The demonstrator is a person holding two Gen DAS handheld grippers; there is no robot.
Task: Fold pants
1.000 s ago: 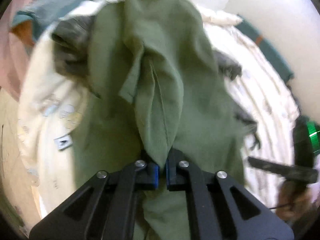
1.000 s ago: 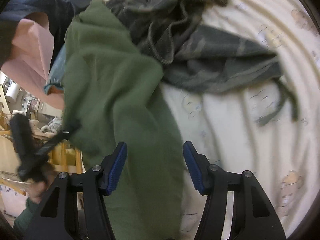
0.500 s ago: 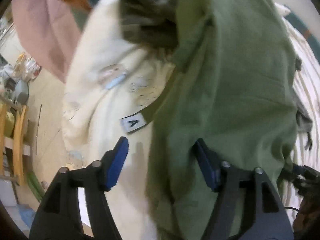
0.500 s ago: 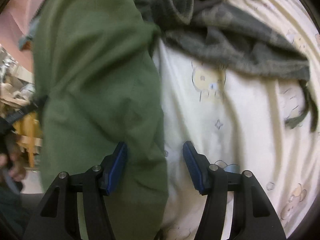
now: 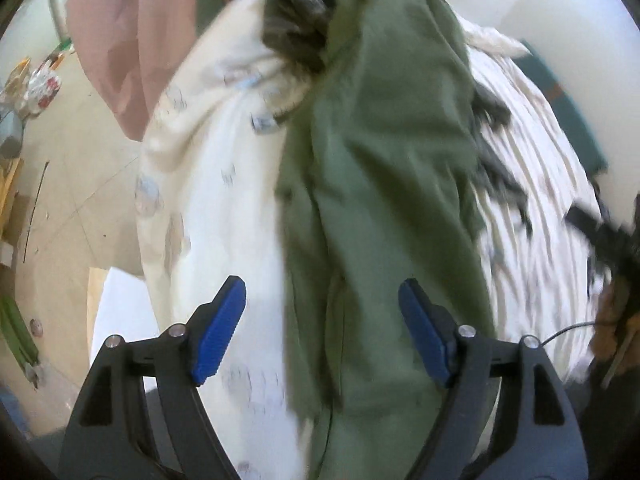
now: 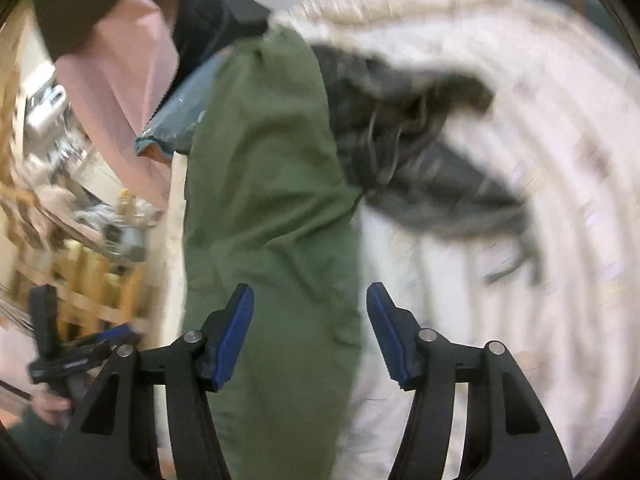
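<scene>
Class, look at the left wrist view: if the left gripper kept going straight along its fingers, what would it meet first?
Most likely the green pants lying on the cream bedsheet. The left gripper, jaws opening and holding nothing, aims near the pants' left edge, so depth blur leaves the sheet possible.

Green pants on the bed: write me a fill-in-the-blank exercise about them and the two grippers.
1. The pants are ____ in colour.
2. The pads of the left gripper are ____ in colour.
3. The camouflage garment lies partly ____ the pants.
4. The right gripper holds ____; its jaws are opening.

Missing words: green; blue; under; nothing
</scene>
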